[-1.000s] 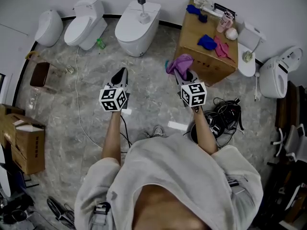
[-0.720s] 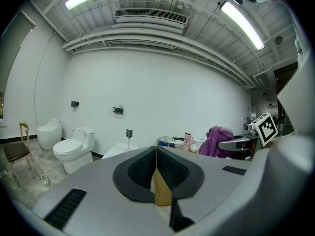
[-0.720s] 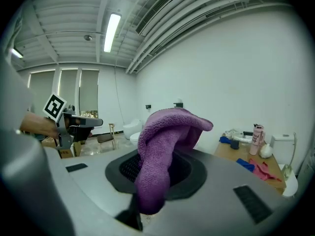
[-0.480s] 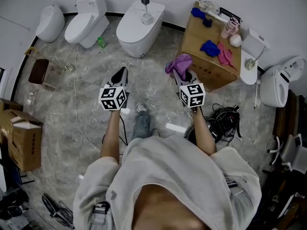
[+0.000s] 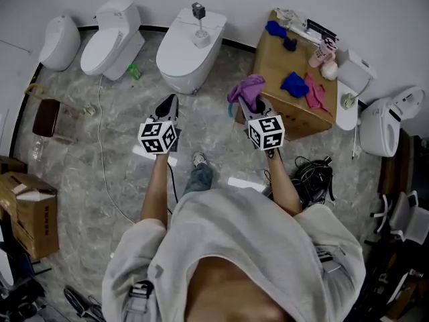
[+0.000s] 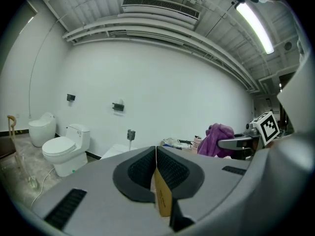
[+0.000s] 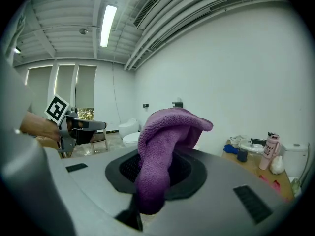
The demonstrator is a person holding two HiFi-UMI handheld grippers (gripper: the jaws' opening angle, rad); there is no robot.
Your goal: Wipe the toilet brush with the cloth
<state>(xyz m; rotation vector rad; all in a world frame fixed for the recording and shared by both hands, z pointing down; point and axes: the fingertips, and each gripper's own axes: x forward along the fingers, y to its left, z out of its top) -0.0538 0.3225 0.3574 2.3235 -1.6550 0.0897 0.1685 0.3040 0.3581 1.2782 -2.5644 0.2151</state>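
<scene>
The toilet brush (image 5: 198, 20) stands on the middle toilet (image 5: 179, 59), nearer now after a step forward, with the right claw (image 5: 248, 107) clamped on the purple cloth (image 5: 248, 87) and the left claw (image 5: 169, 102) closed and empty, so wiping hasn't begun.

Test lab staged as a bathroom, not a real one. Several white toilets (image 5: 110, 39) of different models stand close together along one wall, on a grey marble-look floor (image 5: 80, 146). A big cardboard box (image 5: 275, 56) serves as a table, with a second cardboard carton (image 5: 33, 210) at the left edge. Tangle of black cables (image 5: 312, 176) on the floor, plus a loose white cord (image 5: 102, 139). Overhead is a bare industrial ceiling: exposed pipe runs (image 6: 147, 33), an air-con unit (image 6: 160, 8), tube lights (image 6: 253, 23). Plain white walls (image 6: 172, 92) with small wall-mounted fittings (image 6: 118, 106).
</scene>
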